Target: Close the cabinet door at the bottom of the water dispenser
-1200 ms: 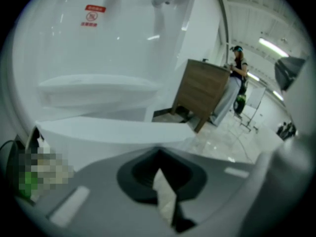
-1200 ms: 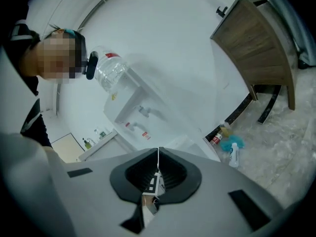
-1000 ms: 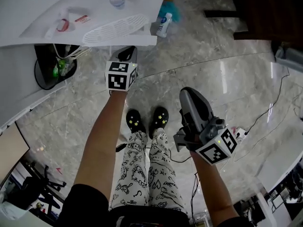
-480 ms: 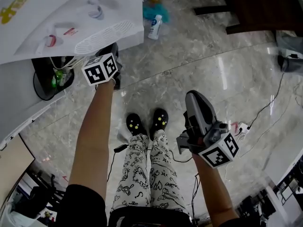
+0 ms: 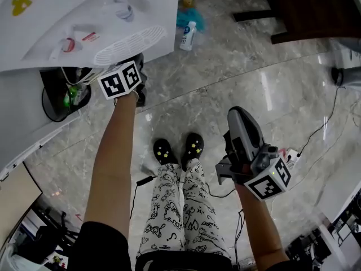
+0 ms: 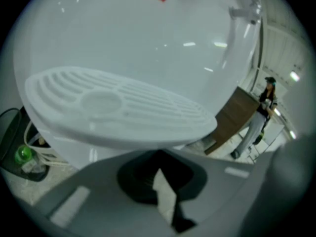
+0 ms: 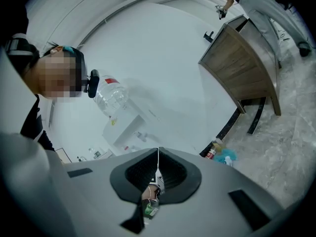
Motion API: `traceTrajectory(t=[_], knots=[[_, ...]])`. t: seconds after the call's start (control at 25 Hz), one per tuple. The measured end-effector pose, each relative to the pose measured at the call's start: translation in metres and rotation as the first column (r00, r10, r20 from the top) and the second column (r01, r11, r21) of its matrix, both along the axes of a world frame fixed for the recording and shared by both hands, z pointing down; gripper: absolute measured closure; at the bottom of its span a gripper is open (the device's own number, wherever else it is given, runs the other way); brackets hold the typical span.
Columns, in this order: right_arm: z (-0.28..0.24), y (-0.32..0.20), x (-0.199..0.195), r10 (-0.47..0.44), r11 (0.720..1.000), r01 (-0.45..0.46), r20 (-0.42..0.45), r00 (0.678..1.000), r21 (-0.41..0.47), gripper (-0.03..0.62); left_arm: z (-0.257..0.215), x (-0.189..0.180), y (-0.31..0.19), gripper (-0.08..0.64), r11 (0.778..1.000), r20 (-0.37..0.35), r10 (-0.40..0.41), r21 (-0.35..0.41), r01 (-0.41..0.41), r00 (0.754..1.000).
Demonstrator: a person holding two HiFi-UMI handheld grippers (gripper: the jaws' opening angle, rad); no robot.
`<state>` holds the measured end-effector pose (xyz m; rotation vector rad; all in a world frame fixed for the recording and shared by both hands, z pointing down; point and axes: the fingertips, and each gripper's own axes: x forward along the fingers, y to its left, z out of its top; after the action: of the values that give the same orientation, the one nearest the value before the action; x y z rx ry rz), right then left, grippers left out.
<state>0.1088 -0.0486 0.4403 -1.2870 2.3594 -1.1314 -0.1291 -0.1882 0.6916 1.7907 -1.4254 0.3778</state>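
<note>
The white water dispenser (image 5: 84,16) fills the upper left of the head view, and its grilled drip tray (image 5: 127,44) juts out over the floor. My left gripper (image 5: 137,72) reaches in just under that tray, marker cube toward me. In the left gripper view the drip tray (image 6: 118,105) hangs right above the left gripper (image 6: 158,172), whose jaws are shut and hold nothing. The cabinet door below is hidden, so its position cannot be told. My right gripper (image 5: 240,114) hangs over the marble floor to the right, shut and holding nothing (image 7: 158,169), well away from the dispenser.
A black bin (image 5: 62,89) with cables stands left of the dispenser. Bottles (image 5: 186,35) and a teal cloth (image 5: 189,18) lie by the wall. Dark wooden furniture (image 5: 316,10) is at the top right. A power strip (image 5: 290,154) and cords trail on the floor. A person (image 6: 261,112) stands far off.
Over the last second my left gripper swung left and in under the dispenser's drip tray, then held there. The right gripper drifted slightly down and right.
</note>
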Motion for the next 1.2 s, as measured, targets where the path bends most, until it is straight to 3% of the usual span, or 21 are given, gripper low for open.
traceTrajectory(t=[0.08, 0.24, 0.4, 0.48, 0.56, 0.6, 0.68, 0.76, 0.88, 0.96, 1.12, 1.2], knots=[[0.001, 0.0, -0.001, -0.005, 1.0, 0.005, -0.007, 1.0, 0.015, 0.575, -0.002, -0.001, 0.004, 0.56, 1.0, 0.002, 0.018, 0.0, -0.018, 1.0], [-0.015, -0.001, -0.003, -0.016, 0.997, 0.019, -0.042, 0.999, 0.074, 0.575, -0.029, 0.027, 0.039, 0.56, 0.983, 0.025, 0.159, 0.093, -0.161, 0.987], [-0.06, 0.007, -0.013, -0.057, 0.987, 0.067, -0.07, 0.996, 0.148, 0.575, -0.121, 0.064, 0.095, 0.56, 0.96, -0.038, 0.206, 0.203, -0.194, 0.978], [-0.089, 0.015, -0.021, -0.096, 0.974, 0.112, -0.088, 0.991, 0.197, 0.575, -0.191, 0.087, 0.119, 0.56, 0.929, -0.102, 0.238, 0.314, -0.196, 0.966], [-0.12, 0.027, -0.029, -0.14, 0.961, 0.16, -0.101, 0.985, 0.226, 0.575, -0.262, 0.107, 0.148, 0.56, 0.883, -0.114, 0.304, 0.406, -0.235, 0.946], [-0.136, 0.035, -0.033, -0.162, 0.957, 0.183, -0.106, 0.981, 0.226, 0.575, -0.295, 0.114, 0.169, 0.56, 0.863, -0.098, 0.341, 0.426, -0.271, 0.935], [-0.17, 0.052, -0.036, -0.206, 0.949, 0.23, -0.129, 0.97, 0.214, 0.575, -0.36, 0.118, 0.209, 0.56, 0.844, -0.062, 0.386, 0.426, -0.326, 0.92], [-0.209, 0.064, -0.039, -0.246, 0.934, 0.279, -0.166, 0.955, 0.221, 0.575, -0.422, 0.112, 0.233, 0.56, 0.834, -0.039, 0.389, 0.44, -0.334, 0.92], [-0.271, 0.074, -0.053, -0.292, 0.893, 0.339, -0.19, 0.937, 0.297, 0.575, -0.501, 0.098, 0.245, 0.56, 0.78, 0.038, 0.373, 0.529, -0.335, 0.927], [-0.304, 0.081, -0.064, -0.31, 0.865, 0.363, -0.198, 0.93, 0.347, 0.577, -0.537, 0.086, 0.248, 0.56, 0.749, 0.089, 0.339, 0.577, -0.326, 0.936], [-0.336, 0.106, -0.079, -0.365, 0.837, 0.411, -0.192, 0.911, 0.36, 0.577, -0.59, 0.071, 0.259, 0.56, 0.729, 0.129, 0.25, 0.628, -0.274, 0.96], [-0.346, 0.113, -0.084, -0.397, 0.817, 0.445, -0.202, 0.895, 0.367, 0.577, -0.614, 0.073, 0.261, 0.56, 0.704, 0.131, 0.234, 0.66, -0.261, 0.963]])
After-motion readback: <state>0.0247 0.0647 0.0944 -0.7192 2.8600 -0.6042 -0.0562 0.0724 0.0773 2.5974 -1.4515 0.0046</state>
